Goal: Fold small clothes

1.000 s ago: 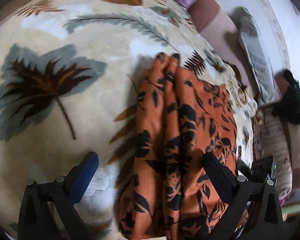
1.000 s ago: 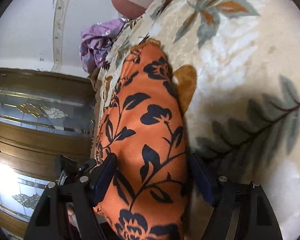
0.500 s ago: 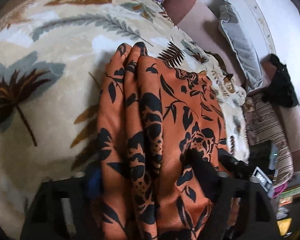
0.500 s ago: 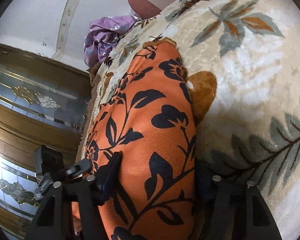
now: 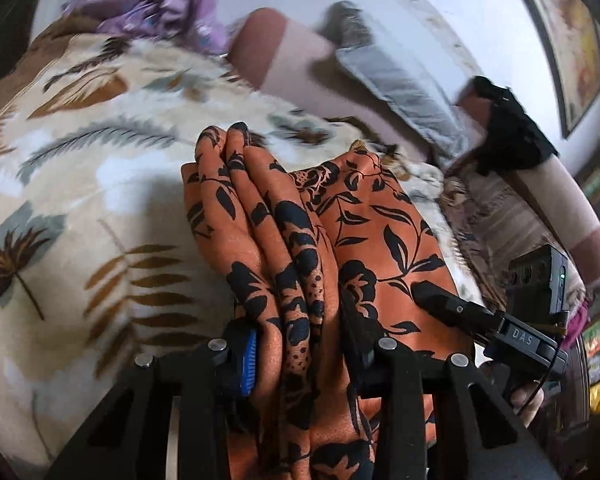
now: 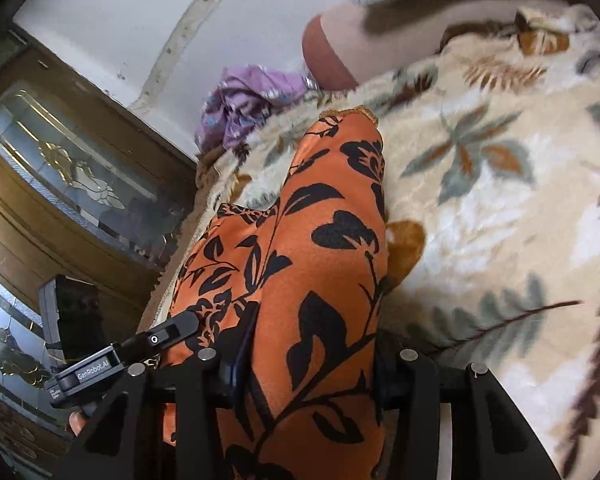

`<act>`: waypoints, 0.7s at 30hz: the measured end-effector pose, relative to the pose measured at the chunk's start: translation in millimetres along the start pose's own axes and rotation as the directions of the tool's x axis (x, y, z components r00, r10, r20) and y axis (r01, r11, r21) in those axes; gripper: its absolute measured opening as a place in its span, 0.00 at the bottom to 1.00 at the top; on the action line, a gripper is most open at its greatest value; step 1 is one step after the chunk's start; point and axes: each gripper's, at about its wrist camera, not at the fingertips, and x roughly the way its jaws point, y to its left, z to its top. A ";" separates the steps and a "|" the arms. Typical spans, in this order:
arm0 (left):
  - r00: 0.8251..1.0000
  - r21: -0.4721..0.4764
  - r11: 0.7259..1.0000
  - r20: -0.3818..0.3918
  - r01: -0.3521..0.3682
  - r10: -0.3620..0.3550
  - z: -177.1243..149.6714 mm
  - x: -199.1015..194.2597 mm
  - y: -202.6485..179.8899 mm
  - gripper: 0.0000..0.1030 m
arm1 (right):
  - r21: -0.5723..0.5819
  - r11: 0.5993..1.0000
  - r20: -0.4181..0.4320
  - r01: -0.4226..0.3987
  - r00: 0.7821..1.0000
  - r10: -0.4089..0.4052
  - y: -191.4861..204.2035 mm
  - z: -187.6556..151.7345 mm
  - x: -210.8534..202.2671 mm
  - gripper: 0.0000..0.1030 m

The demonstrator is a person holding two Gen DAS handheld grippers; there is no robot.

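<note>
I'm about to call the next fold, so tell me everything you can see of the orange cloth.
The orange cloth is smooth, slightly shiny fabric printed with black leaves and flowers. It lies on the cream leaf-patterned blanket, gathered into long pleats at one side. Both grippers are shut on its near edge: the left gripper around the bunched pleats, the right gripper around a rounded fold. Its far end reaches toward the purple cloth.

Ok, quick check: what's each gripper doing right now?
Left gripper: closed on the bunched edge of the orange cloth.
Right gripper: closed on the same cloth.
</note>
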 end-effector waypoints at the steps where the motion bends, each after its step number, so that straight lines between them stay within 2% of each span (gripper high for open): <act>1: 1.000 0.008 1.000 0.002 0.010 -0.010 -2.1 -1.4 -7.4 0.35 | 0.001 1.000 0.007 -0.001 1.000 0.001 -1.1 -1.8 -8.1 0.48; 5: 1.000 0.017 0.999 -0.009 0.028 -0.028 -19.7 1.3 -31.4 0.35 | 0.029 1.000 0.029 0.013 0.999 -0.014 -14.4 -18.2 -42.5 0.48; 10: 0.996 0.021 1.000 -0.087 -0.013 0.014 -49.6 26.3 -44.6 0.35 | 0.061 0.996 0.030 0.058 0.998 -0.060 -37.7 -48.3 -57.8 0.48; 12: 0.988 0.027 0.996 -0.126 -0.082 0.085 -60.9 40.4 -41.8 0.35 | 0.118 0.990 -0.003 0.074 0.997 -0.074 -57.0 -57.5 -48.5 0.48; 14: 0.981 0.043 0.988 -0.123 -0.146 0.151 -65.4 45.4 -39.4 0.37 | 0.147 0.983 -0.028 0.110 0.994 -0.107 -69.3 -64.9 -42.0 0.51; 16: 0.978 0.042 0.986 -0.127 -0.161 0.165 -65.2 41.8 -40.5 0.39 | 0.169 0.978 -0.036 0.123 0.992 -0.118 -70.3 -64.1 -46.0 0.56; 19: 0.969 0.063 0.975 -0.112 -0.214 0.220 -65.0 24.6 -48.1 0.43 | 0.109 0.971 -0.027 0.214 0.977 -0.213 -54.9 -57.0 -60.0 0.58; 20: 0.963 0.084 0.966 -0.095 -0.246 0.254 -66.0 17.3 -54.2 0.50 | 0.084 0.966 -0.006 0.243 0.970 -0.243 -48.9 -56.7 -67.5 0.58; 21: 0.948 0.112 0.945 -0.061 -0.306 0.314 -68.5 6.4 -61.8 0.63 | 0.056 0.961 0.024 0.270 0.962 -0.272 -41.6 -56.6 -77.0 0.58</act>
